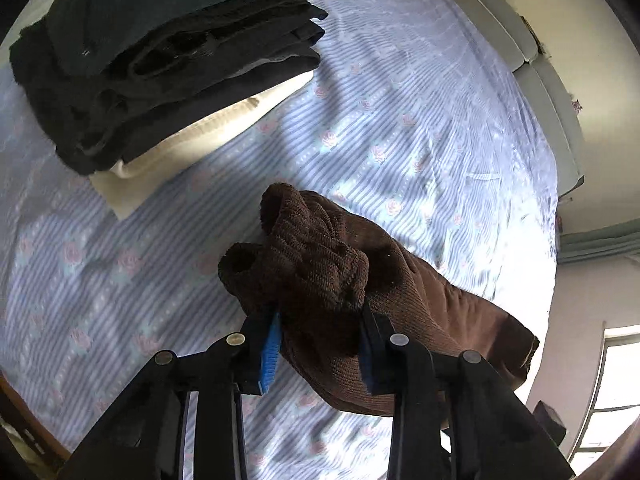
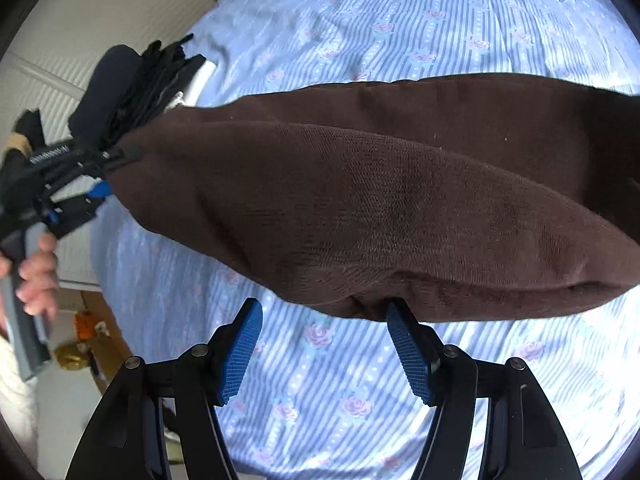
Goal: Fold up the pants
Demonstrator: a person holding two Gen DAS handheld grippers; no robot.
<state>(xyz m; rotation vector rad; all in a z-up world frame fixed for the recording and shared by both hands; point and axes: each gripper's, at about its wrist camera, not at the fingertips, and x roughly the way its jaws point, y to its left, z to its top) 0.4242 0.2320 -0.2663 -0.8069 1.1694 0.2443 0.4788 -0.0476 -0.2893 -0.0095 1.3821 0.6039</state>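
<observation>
Brown knit pants hang bunched between the blue pads of my left gripper, which is shut on them above the bed. In the right wrist view the same pants stretch across the frame, lifted off the sheet, and the left gripper holds their left end. My right gripper is open with its blue pads spread. Its tips sit just under the pants' lower edge, with no cloth between them.
A stack of folded dark clothes on a cream folded piece lies at the bed's far left; it also shows in the right wrist view. The blue striped rose-print sheet covers the bed. A cream padded headboard stands behind.
</observation>
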